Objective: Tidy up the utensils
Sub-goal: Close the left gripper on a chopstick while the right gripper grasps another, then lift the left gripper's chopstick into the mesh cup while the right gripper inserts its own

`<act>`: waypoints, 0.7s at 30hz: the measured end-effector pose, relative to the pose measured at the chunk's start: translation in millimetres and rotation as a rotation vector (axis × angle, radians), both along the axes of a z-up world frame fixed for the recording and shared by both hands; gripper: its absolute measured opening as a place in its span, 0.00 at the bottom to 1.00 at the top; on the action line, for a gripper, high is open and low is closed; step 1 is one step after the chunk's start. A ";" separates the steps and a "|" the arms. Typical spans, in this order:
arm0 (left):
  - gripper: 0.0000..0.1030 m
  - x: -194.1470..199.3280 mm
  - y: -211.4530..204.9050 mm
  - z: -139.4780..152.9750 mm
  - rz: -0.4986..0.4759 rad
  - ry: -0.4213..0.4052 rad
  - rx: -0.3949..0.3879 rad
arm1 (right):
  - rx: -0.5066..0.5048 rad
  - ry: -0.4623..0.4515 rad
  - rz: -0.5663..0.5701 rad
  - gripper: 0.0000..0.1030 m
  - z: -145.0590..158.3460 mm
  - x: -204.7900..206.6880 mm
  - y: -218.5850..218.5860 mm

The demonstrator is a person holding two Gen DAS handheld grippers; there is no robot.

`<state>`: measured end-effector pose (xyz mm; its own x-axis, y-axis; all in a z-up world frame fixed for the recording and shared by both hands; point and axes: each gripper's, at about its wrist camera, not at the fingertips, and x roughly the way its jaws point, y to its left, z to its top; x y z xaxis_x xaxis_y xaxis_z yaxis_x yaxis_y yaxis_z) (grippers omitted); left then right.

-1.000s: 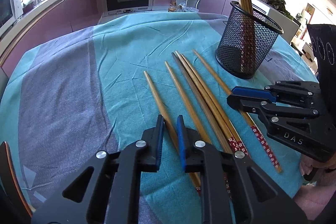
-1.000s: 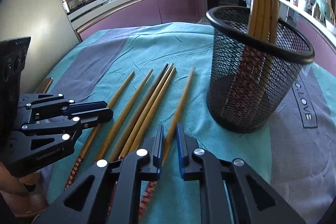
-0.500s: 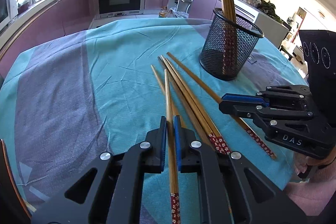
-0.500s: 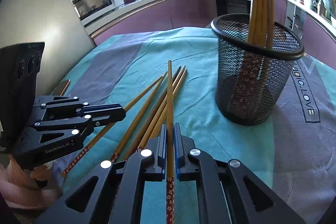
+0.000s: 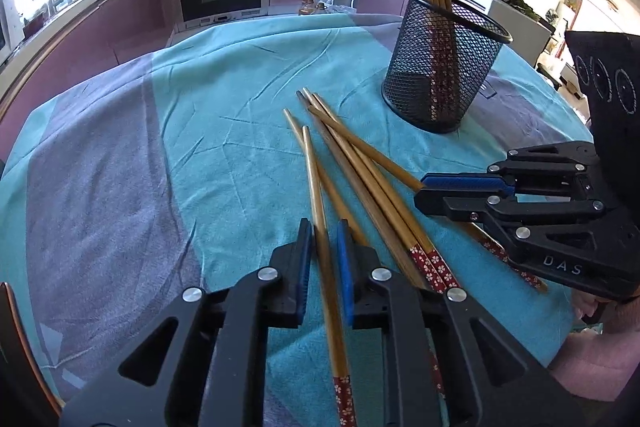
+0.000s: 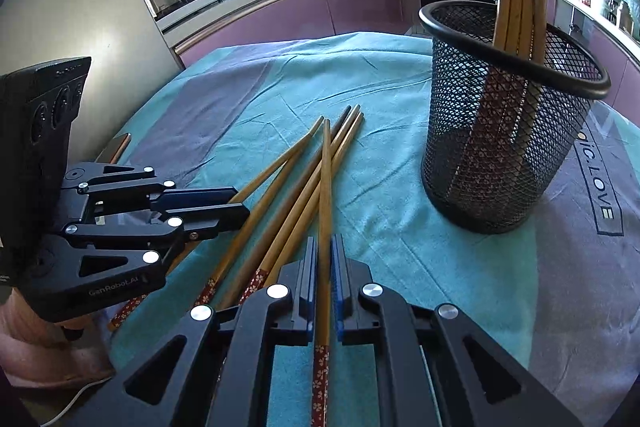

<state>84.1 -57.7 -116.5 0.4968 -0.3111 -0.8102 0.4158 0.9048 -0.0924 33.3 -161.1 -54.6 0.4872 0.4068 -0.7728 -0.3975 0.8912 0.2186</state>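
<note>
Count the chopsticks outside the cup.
6: one chopstick in the left gripper, one in the right gripper, four chopsticks loose on the cloth. The grippers may hide more.

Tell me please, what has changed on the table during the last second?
Both grippers, open a second ago, took hold of a chopstick each: the left gripper and the right gripper now clamp one and have lifted its tip off the cloth. The mesh cup with its chopsticks and the loose pile stayed put.
</note>
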 end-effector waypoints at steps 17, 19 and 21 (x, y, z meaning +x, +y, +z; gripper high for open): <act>0.07 -17.3 3.5 81.2 -0.079 -0.138 -0.176 | 0.144 -0.177 -0.068 0.06 64.9 -21.9 -56.8; 0.07 -18.4 3.1 92.2 -0.092 -0.150 -0.199 | 0.164 -0.194 -0.076 0.06 71.7 -23.3 -62.3; 0.07 -19.9 4.5 103.6 -0.107 -0.165 -0.224 | 0.182 -0.211 -0.082 0.06 77.9 -24.6 -67.8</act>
<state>64.3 -53.2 -12.8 0.5706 -0.5310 -0.6265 0.5341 0.8194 -0.2081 8.7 -228.9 23.3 0.6665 0.4820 -0.5687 -0.3798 0.8760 0.2974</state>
